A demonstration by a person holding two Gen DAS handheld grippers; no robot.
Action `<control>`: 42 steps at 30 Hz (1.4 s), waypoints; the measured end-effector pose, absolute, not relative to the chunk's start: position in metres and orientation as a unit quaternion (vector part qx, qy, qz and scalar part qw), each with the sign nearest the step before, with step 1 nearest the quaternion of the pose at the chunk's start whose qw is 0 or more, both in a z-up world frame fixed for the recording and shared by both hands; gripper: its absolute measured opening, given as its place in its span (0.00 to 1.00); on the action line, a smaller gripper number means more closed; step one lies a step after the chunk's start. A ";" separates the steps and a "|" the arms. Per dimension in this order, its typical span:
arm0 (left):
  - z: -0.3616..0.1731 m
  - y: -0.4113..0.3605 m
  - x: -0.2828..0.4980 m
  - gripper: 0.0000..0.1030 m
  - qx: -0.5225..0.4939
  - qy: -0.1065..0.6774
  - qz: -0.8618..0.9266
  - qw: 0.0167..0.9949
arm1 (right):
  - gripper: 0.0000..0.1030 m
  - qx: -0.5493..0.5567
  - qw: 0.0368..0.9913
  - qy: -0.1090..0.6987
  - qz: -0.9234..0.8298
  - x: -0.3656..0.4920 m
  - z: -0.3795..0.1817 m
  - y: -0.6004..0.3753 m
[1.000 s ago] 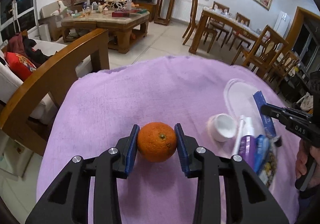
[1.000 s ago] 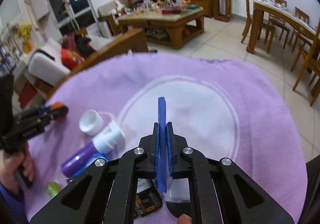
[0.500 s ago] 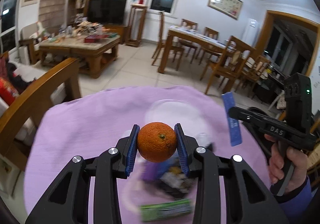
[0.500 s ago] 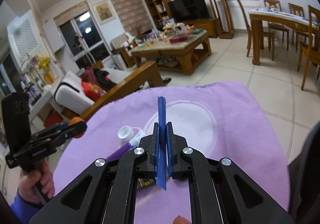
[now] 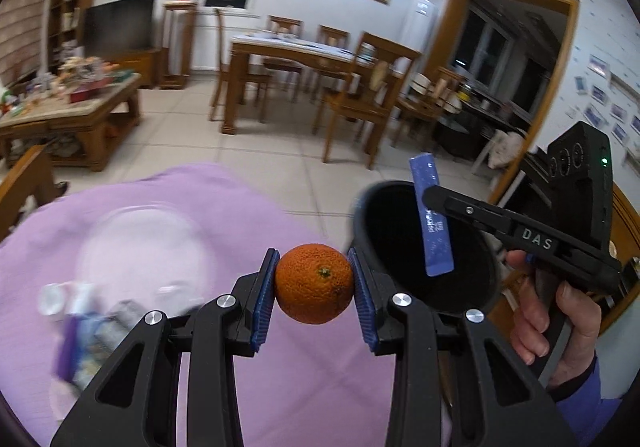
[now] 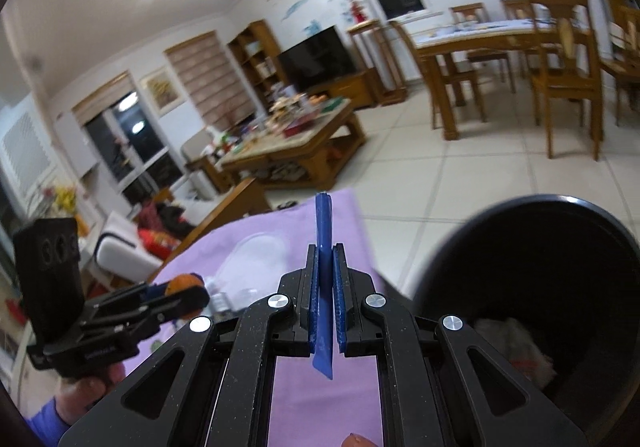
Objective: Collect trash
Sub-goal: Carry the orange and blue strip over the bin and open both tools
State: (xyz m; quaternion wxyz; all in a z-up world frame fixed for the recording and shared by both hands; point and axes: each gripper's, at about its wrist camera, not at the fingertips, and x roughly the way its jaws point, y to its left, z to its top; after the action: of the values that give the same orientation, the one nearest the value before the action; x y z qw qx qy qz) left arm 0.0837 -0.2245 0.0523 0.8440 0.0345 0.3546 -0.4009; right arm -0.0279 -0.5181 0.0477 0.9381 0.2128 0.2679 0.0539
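The left gripper [image 5: 314, 283] is clamped on an orange [image 5: 314, 283], its fingers pointing to 12 o'clock. At 3 o'clock the right gripper [image 5: 430, 199], gripped by a hand [image 5: 560, 323], pinches a blue packet [image 5: 432, 221].

The left gripper [image 5: 313, 283] is matt black plastic with ribbed blue pads and bright metal screw heads – its orange [image 5: 314, 283] has a dimpled, faintly shiny peel. The right gripper [image 6: 326, 301] pinches a thin, smooth blue sachet [image 6: 324, 231]. The purple tablecloth [image 5: 180, 207] is soft, napped cloth. The black bin [image 6: 560, 247] looks like smooth, dull plastic – the dining chairs [image 5: 352, 95] are varnished wood over glossy floor tiles [image 6: 460, 175].
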 end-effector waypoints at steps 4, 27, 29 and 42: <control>0.039 -0.270 0.076 0.35 0.041 0.368 -0.432 0.822 | 0.08 0.233 0.935 0.266 0.021 -0.054 0.034 -0.566; -0.023 -0.397 0.055 0.37 0.108 0.412 -0.465 0.776 | 0.13 0.289 0.908 0.299 -0.046 -0.096 -0.039 -0.665; -0.019 -0.394 0.053 0.38 0.110 0.409 -0.465 0.777 | 0.16 0.289 0.908 0.301 -0.047 -0.094 -0.038 -0.660; 0.020 -0.305 0.048 0.62 0.069 0.379 -0.440 0.812 | 0.54 0.255 0.917 0.304 -0.029 -0.059 -0.009 -0.600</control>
State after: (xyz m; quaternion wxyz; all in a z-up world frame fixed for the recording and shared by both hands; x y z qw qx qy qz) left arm 0.0480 -0.3045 0.0199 0.8116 0.0693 0.3786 -0.4395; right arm -0.0587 -0.6002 -0.0093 0.9175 0.2549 0.3040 -0.0287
